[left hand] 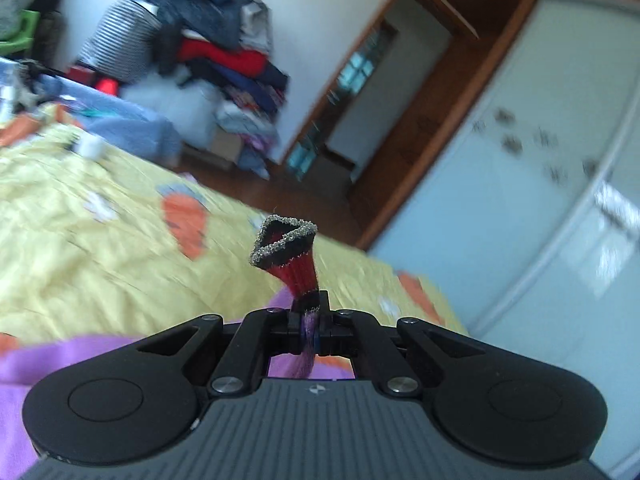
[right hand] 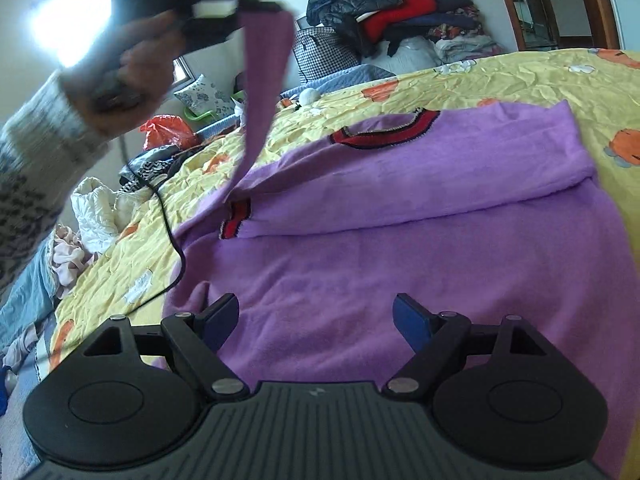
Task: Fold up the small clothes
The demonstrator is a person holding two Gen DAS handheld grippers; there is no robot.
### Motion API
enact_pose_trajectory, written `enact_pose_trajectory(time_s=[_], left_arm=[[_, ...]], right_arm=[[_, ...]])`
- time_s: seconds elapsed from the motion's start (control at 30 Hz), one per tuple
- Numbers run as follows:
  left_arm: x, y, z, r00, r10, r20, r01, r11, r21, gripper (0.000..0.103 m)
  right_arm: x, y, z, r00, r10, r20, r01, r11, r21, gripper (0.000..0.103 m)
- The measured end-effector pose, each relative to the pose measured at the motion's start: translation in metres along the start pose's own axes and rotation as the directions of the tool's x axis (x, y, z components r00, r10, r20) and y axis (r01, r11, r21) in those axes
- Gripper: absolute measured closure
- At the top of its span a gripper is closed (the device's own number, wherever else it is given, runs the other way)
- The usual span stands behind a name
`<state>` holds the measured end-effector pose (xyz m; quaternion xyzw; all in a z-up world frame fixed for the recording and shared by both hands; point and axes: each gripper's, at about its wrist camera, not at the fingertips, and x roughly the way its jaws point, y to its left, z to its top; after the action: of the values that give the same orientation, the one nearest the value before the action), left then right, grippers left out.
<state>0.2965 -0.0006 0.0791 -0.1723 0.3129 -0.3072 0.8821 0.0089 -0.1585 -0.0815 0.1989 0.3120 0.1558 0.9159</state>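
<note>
A purple sweater [right hand: 400, 220] with a red-and-black collar [right hand: 384, 136] lies on the yellow bedspread [right hand: 500, 80], its right side folded inward. My left gripper [left hand: 310, 312] is shut on the sweater's sleeve, whose red, black and silver cuff [left hand: 286, 246] sticks up past the fingers. In the right wrist view that sleeve [right hand: 264, 80] hangs stretched from the left gripper [right hand: 256, 6], held high in a hand at the upper left. My right gripper [right hand: 316, 320] hovers open over the sweater's lower part, nothing between its fingers. A second red cuff [right hand: 236, 220] lies at the sweater's left edge.
A black cable [right hand: 172, 236] runs across the bed left of the sweater. Piled clothes [right hand: 392, 8] stand against the far wall. White and pink garments [right hand: 96, 216] lie by the bed's left edge. A pale wardrobe [left hand: 540, 200] and a wooden door frame [left hand: 400, 120] lie beyond the bed.
</note>
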Motion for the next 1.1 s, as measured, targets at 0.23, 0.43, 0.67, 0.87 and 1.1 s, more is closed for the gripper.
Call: enact_pose_trajectory(time_s=[0.23, 0.43, 0.67, 0.87, 1.1], left_arm=[[0.082, -0.056, -0.059, 0.988, -0.035, -0.149, 0.047, 0.996, 0.081, 0.101], [0.121, -0.076, -0.092, 0.972, -0.034, -0.230, 0.061, 0.992, 0.110, 0.101], [0.147, -0.071, -0.120, 0.948, -0.013, -0.318, 0.046, 0.994, 0.097, 0.081], [0.110, -0.038, -0.117, 0.954, 0.015, -0.301, 0.020, 0.993, 0.114, 0.033], [0.012, 0.043, -0.095, 0.968, 0.155, -0.195, -0.136, 0.984, 0.111, 0.023]], right_arm=[[-0.008, -0.014, -0.002, 1.000, -0.025, 0.004, 0.025, 0.999, 0.042, 0.019], [-0.011, -0.019, -0.003, 0.999, -0.036, 0.007, 0.035, 0.998, 0.050, 0.019], [-0.014, -0.023, -0.003, 0.999, -0.039, 0.006, 0.038, 0.997, 0.070, 0.019], [-0.024, -0.034, 0.005, 0.996, -0.070, 0.053, 0.066, 0.995, 0.076, 0.019], [-0.024, -0.097, 0.066, 0.967, -0.212, 0.139, 0.197, 0.974, 0.112, 0.019]])
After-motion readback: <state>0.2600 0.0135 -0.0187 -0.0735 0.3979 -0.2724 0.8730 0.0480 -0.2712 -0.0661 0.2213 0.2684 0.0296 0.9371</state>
